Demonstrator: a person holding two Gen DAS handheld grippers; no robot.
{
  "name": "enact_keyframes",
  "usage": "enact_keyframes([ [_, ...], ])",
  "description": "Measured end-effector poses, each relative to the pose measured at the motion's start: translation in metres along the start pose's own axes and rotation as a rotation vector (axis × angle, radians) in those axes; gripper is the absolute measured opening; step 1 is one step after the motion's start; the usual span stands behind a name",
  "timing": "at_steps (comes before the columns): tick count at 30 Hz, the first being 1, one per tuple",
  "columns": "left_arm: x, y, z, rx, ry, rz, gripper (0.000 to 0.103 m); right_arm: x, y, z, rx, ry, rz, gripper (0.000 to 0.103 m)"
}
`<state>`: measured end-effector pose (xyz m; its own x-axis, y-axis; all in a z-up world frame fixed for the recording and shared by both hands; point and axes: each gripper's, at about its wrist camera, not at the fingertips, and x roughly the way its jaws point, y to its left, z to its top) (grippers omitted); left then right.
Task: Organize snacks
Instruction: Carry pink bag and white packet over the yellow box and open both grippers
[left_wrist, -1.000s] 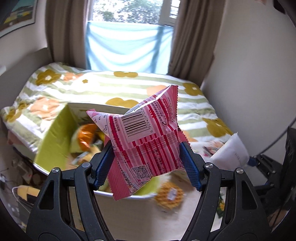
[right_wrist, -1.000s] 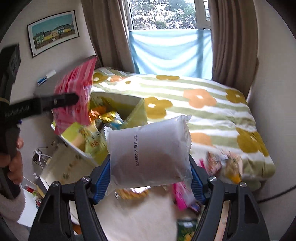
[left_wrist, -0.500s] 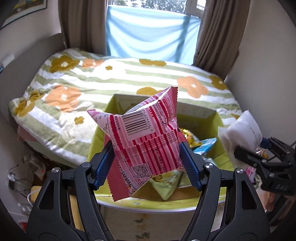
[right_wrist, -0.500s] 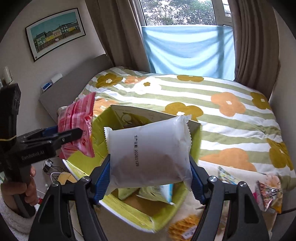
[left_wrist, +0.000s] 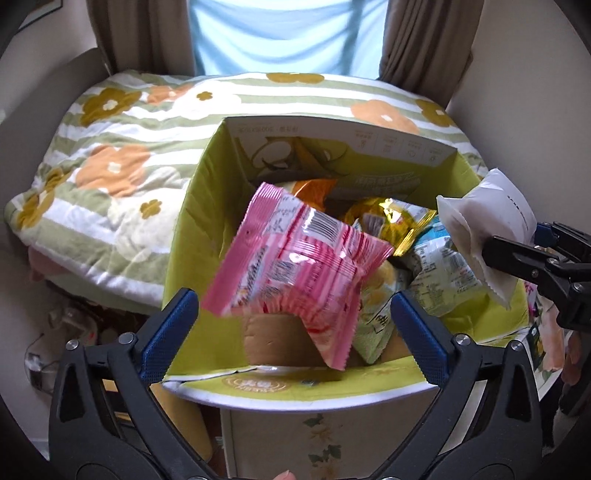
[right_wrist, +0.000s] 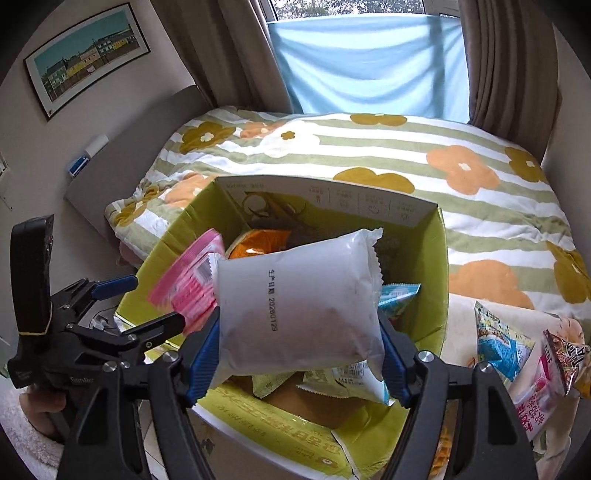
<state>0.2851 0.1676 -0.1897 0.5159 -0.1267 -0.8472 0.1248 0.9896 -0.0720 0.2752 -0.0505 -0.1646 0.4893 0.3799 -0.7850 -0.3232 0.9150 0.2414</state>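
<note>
Left wrist view: left gripper (left_wrist: 293, 323) has its blue pads spread wide, gripping nothing. Pink striped snack packet (left_wrist: 295, 269) sits between and just past the pads, tilted and motion-blurred; neither pad touches it. Whether it rests on anything below cannot be told. It lies over the open mouth of the green cardboard box (left_wrist: 192, 236).

Right wrist view: right gripper (right_wrist: 299, 354) is closed on the white snack packet (right_wrist: 299, 310), one pad pressed to each side edge. Packet held over the box's near right part; a printed date line is readable, other print is not. It hides much of the box interior from this camera.

Inside the box, partly covered: gold wrapper (left_wrist: 391, 221), orange packet (right_wrist: 258, 247), pale green packets (left_wrist: 373, 325) near the front wall; labels illegible. Bare brown floor of the box shows near the front.

Right of the box, loose snack packets (right_wrist: 517, 347) lie on a cloth, cut off by the frame edge.

Farther: bed with flowered striped quilt (right_wrist: 369, 147), then light blue sheet (right_wrist: 369, 62) over the window, between brown curtains.
</note>
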Motion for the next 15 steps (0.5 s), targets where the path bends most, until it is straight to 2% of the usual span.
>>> enact_keyframes([
  [5, -0.004, 0.009, -0.006, -0.019, 0.004, 0.003, 0.103, 0.005, 0.006, 0.001, -0.017, 0.033, -0.009, 0.073],
  [10, -0.010, 0.014, -0.009, -0.047, -0.004, -0.004, 0.103, -0.005, 0.018, 0.004, -0.082, -0.032, -0.023, 0.089],
  [15, -0.016, 0.013, -0.010, -0.047, -0.014, -0.002, 0.103, -0.009, 0.015, 0.000, -0.061, -0.028, -0.018, 0.089],
])
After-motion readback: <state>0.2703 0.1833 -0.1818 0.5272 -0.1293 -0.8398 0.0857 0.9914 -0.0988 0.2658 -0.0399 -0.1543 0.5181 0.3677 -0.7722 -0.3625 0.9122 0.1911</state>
